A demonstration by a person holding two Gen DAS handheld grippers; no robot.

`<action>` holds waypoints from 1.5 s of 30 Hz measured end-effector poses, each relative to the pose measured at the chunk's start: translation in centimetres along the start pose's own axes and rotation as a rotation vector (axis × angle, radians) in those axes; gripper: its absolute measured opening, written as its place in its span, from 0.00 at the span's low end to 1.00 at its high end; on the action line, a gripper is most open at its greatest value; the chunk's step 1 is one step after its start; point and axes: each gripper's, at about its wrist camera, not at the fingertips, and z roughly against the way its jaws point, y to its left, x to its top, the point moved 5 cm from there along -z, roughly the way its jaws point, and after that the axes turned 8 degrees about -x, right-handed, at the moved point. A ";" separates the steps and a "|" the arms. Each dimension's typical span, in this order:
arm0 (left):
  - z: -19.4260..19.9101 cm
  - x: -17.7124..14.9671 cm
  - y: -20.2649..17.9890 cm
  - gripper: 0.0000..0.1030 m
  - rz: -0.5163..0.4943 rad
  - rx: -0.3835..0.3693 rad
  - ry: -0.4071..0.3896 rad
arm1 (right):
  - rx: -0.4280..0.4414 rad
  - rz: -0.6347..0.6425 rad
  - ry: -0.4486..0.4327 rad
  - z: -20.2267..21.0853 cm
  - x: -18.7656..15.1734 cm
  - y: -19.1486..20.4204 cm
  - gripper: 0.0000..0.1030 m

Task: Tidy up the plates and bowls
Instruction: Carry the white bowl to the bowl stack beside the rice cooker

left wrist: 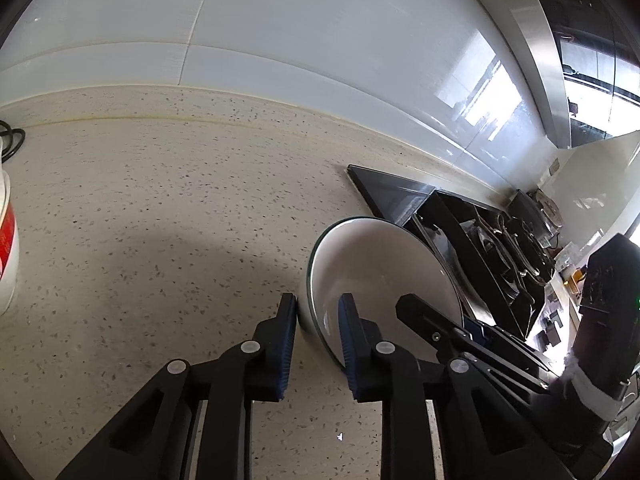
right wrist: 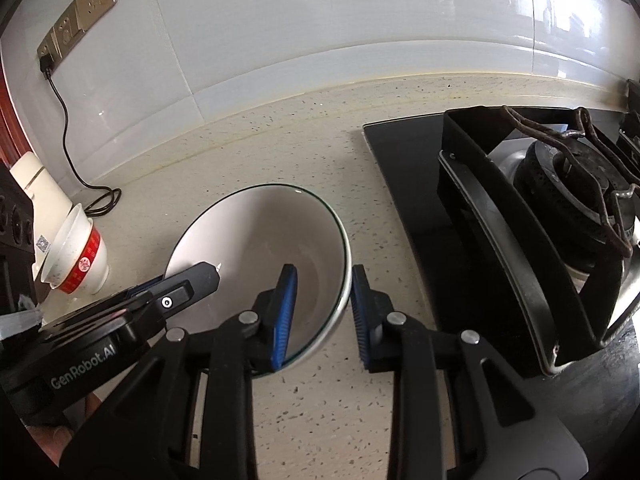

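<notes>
A white bowl with a dark green rim (left wrist: 380,264) (right wrist: 260,232) stands on the speckled counter beside the stove. My left gripper (left wrist: 318,300) straddles its left wall, one blue pad against the outside and the other inside, shut on the rim. My right gripper (right wrist: 322,272) straddles the opposite wall the same way, its left pad inside and its right pad outside, also shut on the rim. Each view shows a black finger of the other gripper (left wrist: 424,316) (right wrist: 192,284) reaching over the bowl.
A black glass gas stove (right wrist: 400,160) with a burner and grate (right wrist: 580,184) lies just right of the bowl. Stacked white bowls with a red band (right wrist: 80,264) (left wrist: 6,252) and a white jar (right wrist: 40,184) stand at the left. A black cable (right wrist: 100,200) hangs from wall sockets.
</notes>
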 end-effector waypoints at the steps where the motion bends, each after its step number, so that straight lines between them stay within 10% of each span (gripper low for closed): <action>1: 0.0 0.0 0.1 0.20 0.001 0.002 0.000 | 0.004 -0.001 0.000 0.0 0.0 0.1 0.30; 45: 11.4 0.8 4.5 0.12 0.091 0.020 -0.191 | 0.087 0.103 -0.070 5.2 1.2 9.5 0.29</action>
